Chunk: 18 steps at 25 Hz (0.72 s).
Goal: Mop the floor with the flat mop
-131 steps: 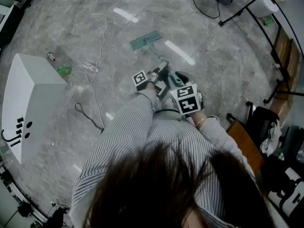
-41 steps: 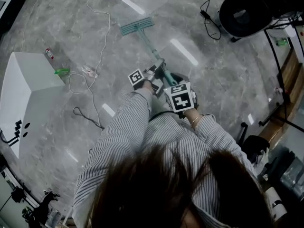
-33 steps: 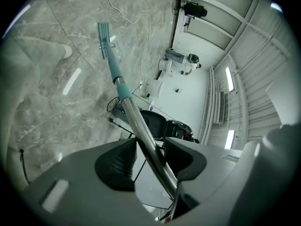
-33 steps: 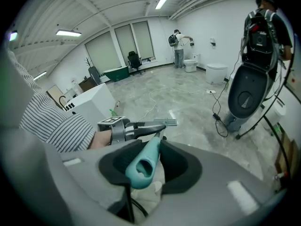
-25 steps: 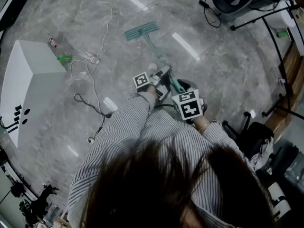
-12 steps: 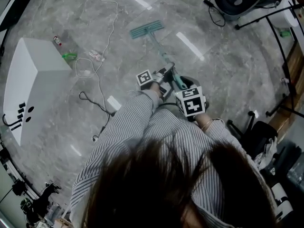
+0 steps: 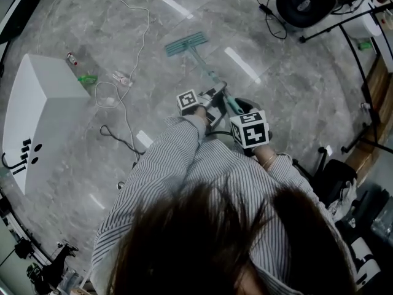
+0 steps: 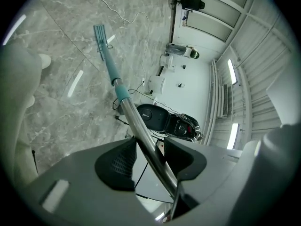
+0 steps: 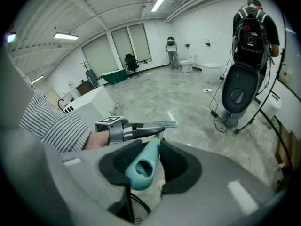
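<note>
The flat mop has a teal head lying flat on the grey marble floor, with its pole slanting back toward me. My left gripper is shut on the metal part of the pole, lower down. My right gripper is shut on the teal handle end, higher up. In the left gripper view the mop head shows far along the pole. The right gripper view shows the left gripper just ahead, on the pole.
A white box-shaped unit stands at the left. White and black cables, small bottles and green litter lie near it. A black round machine with cords is at top right, stands and a chair at the right.
Across the earlier frames the mop head has slid back and forth a little over the floor, and I have shifted slightly. Both grippers have stayed on the pole.
</note>
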### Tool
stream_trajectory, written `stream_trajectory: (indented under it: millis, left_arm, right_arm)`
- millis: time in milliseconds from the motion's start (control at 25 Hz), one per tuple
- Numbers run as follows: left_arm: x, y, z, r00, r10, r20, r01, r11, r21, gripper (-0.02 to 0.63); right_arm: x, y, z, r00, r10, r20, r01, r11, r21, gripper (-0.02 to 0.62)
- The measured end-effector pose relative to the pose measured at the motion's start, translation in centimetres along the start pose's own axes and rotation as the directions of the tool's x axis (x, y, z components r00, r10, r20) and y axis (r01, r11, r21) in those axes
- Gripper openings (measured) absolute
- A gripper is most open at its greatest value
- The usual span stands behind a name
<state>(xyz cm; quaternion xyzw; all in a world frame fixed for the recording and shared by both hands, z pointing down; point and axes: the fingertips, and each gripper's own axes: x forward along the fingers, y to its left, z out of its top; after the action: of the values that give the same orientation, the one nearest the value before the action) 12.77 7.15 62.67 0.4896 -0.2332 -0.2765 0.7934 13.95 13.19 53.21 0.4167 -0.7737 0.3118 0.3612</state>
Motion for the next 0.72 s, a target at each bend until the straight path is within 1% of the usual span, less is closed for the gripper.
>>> stream_trajectory:
  millis: [160,360,520,720]
  left_arm:
    - [1.3,-0.5,1.6,1.0,-0.022,-0.012,0.021,1.0,-0.021,0.184]
    - [3.2,-1.8,6.4,1.0,-0.021,-0.023,0.02,0.999,-0.042,0.181]
    - [4.8,-4.0,12.7,0.999,-0.004,-0.046,0.001,0.998,-0.066,0.178]
    - [6.0,-8.1,23.1,0.995,0.068,-0.072,-0.071,0.997,-0.037,0.175]
  right_arm:
    - [1.3,-1.0,1.6,1.0,-0.023,-0.011,0.023,1.0,-0.003,0.118]
    - [4.9,-1.6,5.2,0.999,-0.029,-0.036,0.029,1.0,-0.005,0.117]
    - [9.3,-1.2,10.5,0.999,-0.029,-0.044,0.029,0.999,-0.015,0.117]
    - [16.4,0.9,19.1,0.998,-0.029,-0.058,0.028,0.999,-0.016,0.121]
